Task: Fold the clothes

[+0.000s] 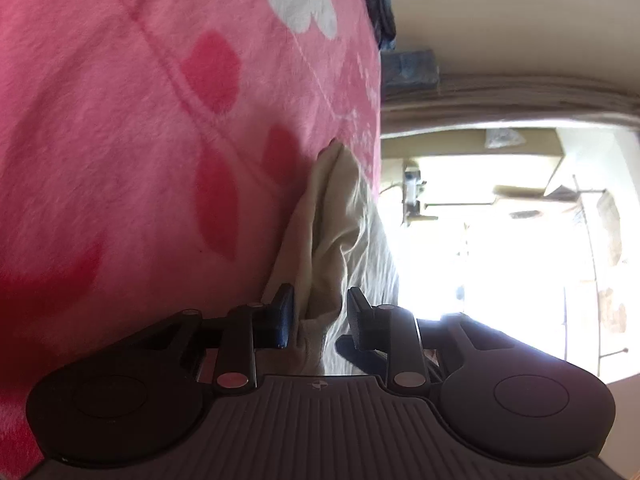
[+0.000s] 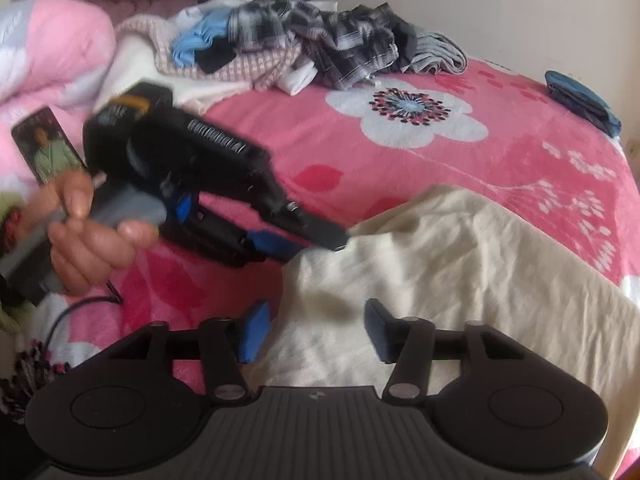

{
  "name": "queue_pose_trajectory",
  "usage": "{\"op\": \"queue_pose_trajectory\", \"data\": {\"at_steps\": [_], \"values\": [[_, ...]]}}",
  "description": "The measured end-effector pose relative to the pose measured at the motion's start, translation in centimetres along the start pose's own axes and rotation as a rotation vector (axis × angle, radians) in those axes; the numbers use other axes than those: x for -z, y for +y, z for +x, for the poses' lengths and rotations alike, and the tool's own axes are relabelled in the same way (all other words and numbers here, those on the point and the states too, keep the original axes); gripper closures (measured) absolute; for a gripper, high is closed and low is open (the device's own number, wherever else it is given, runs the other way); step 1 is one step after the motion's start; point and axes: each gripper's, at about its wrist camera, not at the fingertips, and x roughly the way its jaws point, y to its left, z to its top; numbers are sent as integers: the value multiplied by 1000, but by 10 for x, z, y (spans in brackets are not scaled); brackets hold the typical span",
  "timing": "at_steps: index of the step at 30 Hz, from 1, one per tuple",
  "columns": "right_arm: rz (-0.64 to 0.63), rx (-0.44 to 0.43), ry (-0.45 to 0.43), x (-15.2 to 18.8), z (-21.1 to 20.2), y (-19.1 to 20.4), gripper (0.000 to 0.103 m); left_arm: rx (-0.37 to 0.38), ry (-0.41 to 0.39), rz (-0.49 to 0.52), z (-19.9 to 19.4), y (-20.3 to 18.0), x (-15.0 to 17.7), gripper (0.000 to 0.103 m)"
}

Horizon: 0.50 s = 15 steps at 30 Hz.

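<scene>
A cream cloth (image 2: 460, 260) lies rumpled on the pink flowered blanket (image 2: 400, 168). A hand (image 2: 80, 232) holds my left gripper (image 2: 316, 244), which meets the cloth's near-left corner. In the left wrist view, the left gripper (image 1: 320, 316) has its fingers drawn close, and a bunched fold of the cream cloth (image 1: 332, 220) passes between them. My right gripper (image 2: 316, 328) hovers open just over the cloth's near edge, with nothing pinched between its blue pads.
A heap of mixed clothes (image 2: 300, 44) sits at the back of the bed, with a pink quilt (image 2: 52, 48) to its left. A folded blue item (image 2: 580, 100) lies at the far right edge. A black cable (image 2: 72, 308) trails near the hand. A bright window (image 1: 500, 240) lies beyond the bed.
</scene>
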Motion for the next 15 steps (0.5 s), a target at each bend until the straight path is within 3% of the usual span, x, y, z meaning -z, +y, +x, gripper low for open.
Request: {"op": "queue_pose_trajectory", "data": {"at_steps": [7,10,12,15], "values": [[-42,110,20,4,6,25,35,-69,68,87,12,-17,-1,76],[-38,145,12,5,7,30,35,-102,95,133,15,-25,-4,88],[-48,176,7,6,9,34,35,-119,120,126,18,-26,-8,91],[-40,222,-2,6,10,38,35,-76,149,46,20,-19,-13,92]]}}
